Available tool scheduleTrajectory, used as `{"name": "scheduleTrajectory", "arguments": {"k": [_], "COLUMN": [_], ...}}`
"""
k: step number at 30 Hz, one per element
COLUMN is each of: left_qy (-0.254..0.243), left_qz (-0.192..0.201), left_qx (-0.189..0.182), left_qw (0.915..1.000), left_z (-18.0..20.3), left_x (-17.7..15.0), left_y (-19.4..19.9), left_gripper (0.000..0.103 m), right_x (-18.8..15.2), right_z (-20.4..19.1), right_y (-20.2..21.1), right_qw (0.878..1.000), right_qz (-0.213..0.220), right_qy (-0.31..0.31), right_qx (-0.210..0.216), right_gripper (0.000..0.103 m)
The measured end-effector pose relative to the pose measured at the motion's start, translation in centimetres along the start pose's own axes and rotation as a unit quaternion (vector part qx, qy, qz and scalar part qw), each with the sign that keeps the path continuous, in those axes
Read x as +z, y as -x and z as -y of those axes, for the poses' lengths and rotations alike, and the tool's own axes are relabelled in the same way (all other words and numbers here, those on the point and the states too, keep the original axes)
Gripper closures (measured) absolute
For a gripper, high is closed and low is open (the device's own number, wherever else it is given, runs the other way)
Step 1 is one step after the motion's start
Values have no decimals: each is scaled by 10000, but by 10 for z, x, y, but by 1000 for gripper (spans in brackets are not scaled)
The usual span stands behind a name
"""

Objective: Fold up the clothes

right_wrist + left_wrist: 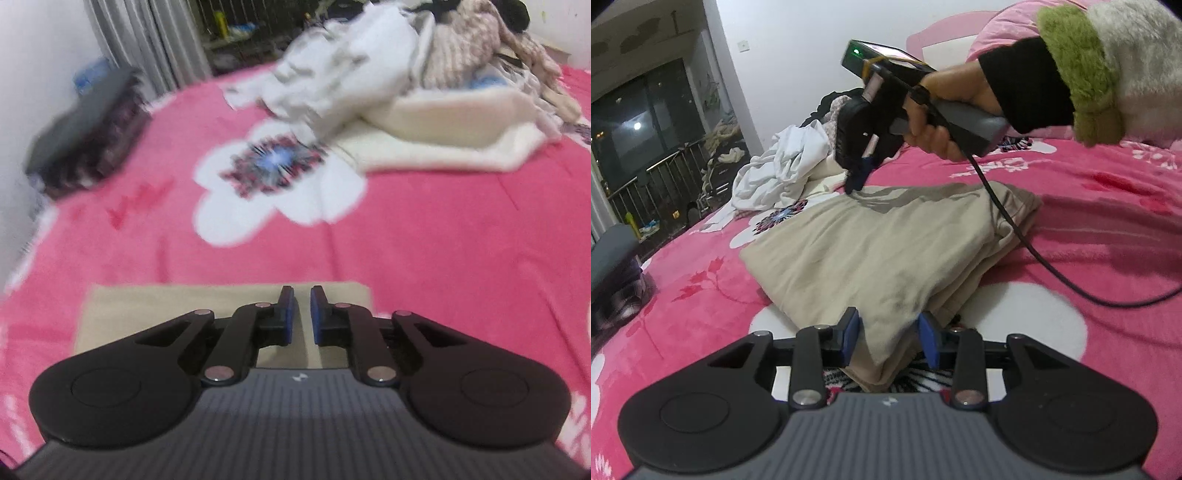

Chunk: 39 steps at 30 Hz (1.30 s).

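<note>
Beige folded garment (886, 251) sits mid-bed on the pink floral blanket (1089, 229), and both tools are on it. Left gripper (890, 338) comes in low at the near corner, blue pads spread wide with the cloth's corner lying between them, not pinched. Across the fabric, the person's right hand (945, 110) wraps the grey handle, wrist bent down, black cuff and fuzzy green-and-white sleeve (1108, 70) trailing behind; a black cable (1015, 229) droops from the handle across the garment. Right gripper (302, 314) tilts nose-down at the far edge of the garment, tips at the cloth, fingers drawn close with a narrow gap, nothing clamped between them. Beyond, a heap of unfolded clothes (351, 74), white and cream, waits near the bed's far side.
</note>
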<state>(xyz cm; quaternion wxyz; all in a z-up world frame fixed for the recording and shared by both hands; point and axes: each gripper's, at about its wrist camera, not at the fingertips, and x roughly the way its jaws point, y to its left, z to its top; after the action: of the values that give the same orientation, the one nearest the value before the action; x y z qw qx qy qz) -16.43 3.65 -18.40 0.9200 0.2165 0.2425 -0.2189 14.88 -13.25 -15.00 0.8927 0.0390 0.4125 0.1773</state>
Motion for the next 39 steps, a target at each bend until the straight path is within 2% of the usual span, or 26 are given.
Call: {"name": "scheduleTrajectory", "arguments": {"k": [5, 9, 12, 17, 21, 28, 31, 35, 39], "left_qy": [-4, -10, -8, 57, 151, 208, 182, 175, 110], "left_qz": [4, 23, 31, -14, -64, -15, 11, 17, -18], "left_qx": [-36, -38, -49, 9, 48, 14, -7, -20, 13], "left_qw": [10000, 10000, 10000, 10000, 9999, 9998, 9998, 9998, 9999], "left_z": [-1, -1, 0, 1, -1, 1, 0, -1, 2], "left_x": [0, -1, -1, 1, 2, 0, -1, 0, 2], "left_y": [0, 1, 1, 0, -2, -1, -1, -2, -3], "left_gripper": [66, 66, 65, 64, 64, 64, 63, 63, 62], "right_x": [-4, 13, 10, -15, -11, -3, -5, -26, -71], "right_z": [1, -32, -75, -121, -119, -114, -95, -58, -29], "right_y": [-48, -27, 9, -15, -8, 4, 46, 101, 112], "right_qw": [9985, 9969, 9920, 9723, 9771, 9841, 9863, 9917, 9962], "right_qz": [-327, -144, 163, -714, -568, -310, -77, 24, -240], "right_qy": [320, 690, 1200, 1652, 1541, 1345, 1177, 838, 559], "right_qx": [-298, -349, 365, 1489, 1355, 1119, 1155, 980, 615], "right_gripper": [94, 92, 91, 91, 94, 91, 90, 90, 90]}}
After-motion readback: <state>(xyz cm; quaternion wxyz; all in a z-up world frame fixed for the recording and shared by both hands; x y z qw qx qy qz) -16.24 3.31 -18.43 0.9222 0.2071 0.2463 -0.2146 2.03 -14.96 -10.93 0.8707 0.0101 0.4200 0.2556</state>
